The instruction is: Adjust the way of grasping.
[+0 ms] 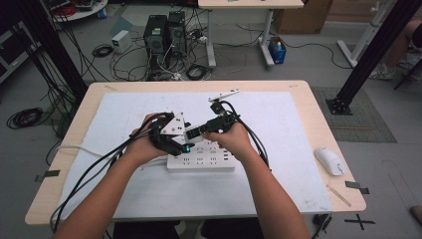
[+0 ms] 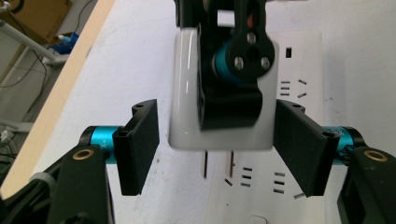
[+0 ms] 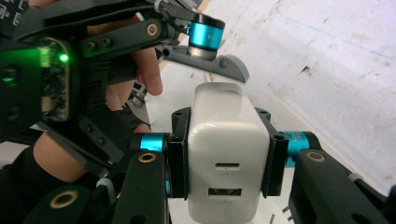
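Two claws meet over the power strip [image 1: 199,162].
Right claw [image 3: 229,156] clamps the white charger [image 3: 228,154]; left claw [image 2: 215,144] stands apart around it, apparently steadying insertion.

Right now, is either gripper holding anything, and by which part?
The right gripper clamps the white charger by its two flat sides. The left gripper holds nothing, its jaws open around it.

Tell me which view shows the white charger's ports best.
The right gripper view: the white charger faces the camera, its two ports plainly visible, clamped between the right tongs. The left gripper view shows its side, ports hidden, between the open left tongs. The high view shows just a sliver between the hands.
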### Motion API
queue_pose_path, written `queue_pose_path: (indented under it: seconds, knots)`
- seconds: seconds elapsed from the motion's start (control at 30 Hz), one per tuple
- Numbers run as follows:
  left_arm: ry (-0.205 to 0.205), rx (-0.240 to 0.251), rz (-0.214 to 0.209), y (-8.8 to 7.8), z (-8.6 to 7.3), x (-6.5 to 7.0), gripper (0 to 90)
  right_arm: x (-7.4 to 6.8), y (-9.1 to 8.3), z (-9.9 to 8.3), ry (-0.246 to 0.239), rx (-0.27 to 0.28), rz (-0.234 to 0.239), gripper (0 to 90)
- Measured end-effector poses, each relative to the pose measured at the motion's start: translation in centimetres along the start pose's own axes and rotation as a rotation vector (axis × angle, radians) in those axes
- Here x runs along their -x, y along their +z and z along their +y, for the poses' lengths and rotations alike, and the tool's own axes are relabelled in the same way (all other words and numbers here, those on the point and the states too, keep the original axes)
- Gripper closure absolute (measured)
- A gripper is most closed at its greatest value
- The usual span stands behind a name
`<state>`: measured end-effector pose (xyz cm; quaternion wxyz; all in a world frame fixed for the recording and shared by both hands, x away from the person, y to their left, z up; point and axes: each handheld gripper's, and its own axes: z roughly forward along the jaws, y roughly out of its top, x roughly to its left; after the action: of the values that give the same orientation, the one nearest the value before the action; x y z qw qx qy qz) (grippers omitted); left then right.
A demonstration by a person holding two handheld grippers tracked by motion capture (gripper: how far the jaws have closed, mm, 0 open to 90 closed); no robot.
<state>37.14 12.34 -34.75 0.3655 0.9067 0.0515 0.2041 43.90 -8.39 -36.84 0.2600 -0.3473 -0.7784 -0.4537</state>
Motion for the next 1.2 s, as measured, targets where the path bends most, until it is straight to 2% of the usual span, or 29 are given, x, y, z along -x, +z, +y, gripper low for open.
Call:
queue_pose_path:
  seconds: [0.17,0.23,0.4,0.47,0.5,0.57,0.8,0.9,0.97,1.07,1.1,1.2]
  knots:
    - [-0.022,-0.010,-0.013,-0.2,0.0,-0.2,31.8,-0.1,-0.8,0.0,-0.003,0.018,-0.021,62.2]
    - [-0.048,-0.018,-0.015,-0.3,-0.1,-0.4,30.2,-0.2,-1.1,0.0,-0.006,0.015,-0.032,62.3]
    - [-0.060,-0.043,-0.030,-0.9,-0.2,-0.8,29.6,-0.4,-1.7,0.0,-0.025,0.017,-0.057,62.3]
    - [-0.063,-0.060,-0.026,-1.2,-0.2,-1.1,25.5,-0.6,-2.1,0.1,-0.034,0.016,-0.071,62.3]
    - [-0.076,-0.067,-0.037,-1.5,-0.3,-1.3,25.3,-0.7,-2.3,0.1,-0.043,0.016,-0.081,62.3]
    - [-0.090,-0.074,-0.028,-1.8,-0.4,-1.6,23.2,-1.0,-2.8,0.2,-0.049,0.013,-0.093,62.3]
    - [-0.148,-0.138,-0.048,-3.6,-1.0,-3.3,16.5,-2.2,-5.0,0.8,-0.103,-0.014,-0.183,62.3]
    - [-0.157,-0.186,-0.059,-4.5,-1.6,-4.2,12.9,-2.8,-6.1,0.9,-0.124,-0.034,-0.231,62.3]
    - [-0.183,-0.209,-0.072,-5.3,-2.0,-4.9,12.5,-3.2,-7.0,1.0,-0.133,-0.041,-0.263,62.3]
    - [-0.185,-0.246,-0.060,-6.2,-2.5,-5.8,12.2,-3.7,-8.2,1.1,-0.147,-0.055,-0.296,62.3]
    - [-0.196,-0.263,-0.059,-6.6,-2.7,-6.2,9.4,-3.8,-8.6,1.1,-0.153,-0.066,-0.308,62.2]
    - [-0.217,-0.296,-0.058,-7.6,-2.9,-7.1,8.6,-4.5,-9.7,1.1,-0.164,-0.084,-0.342,62.3]
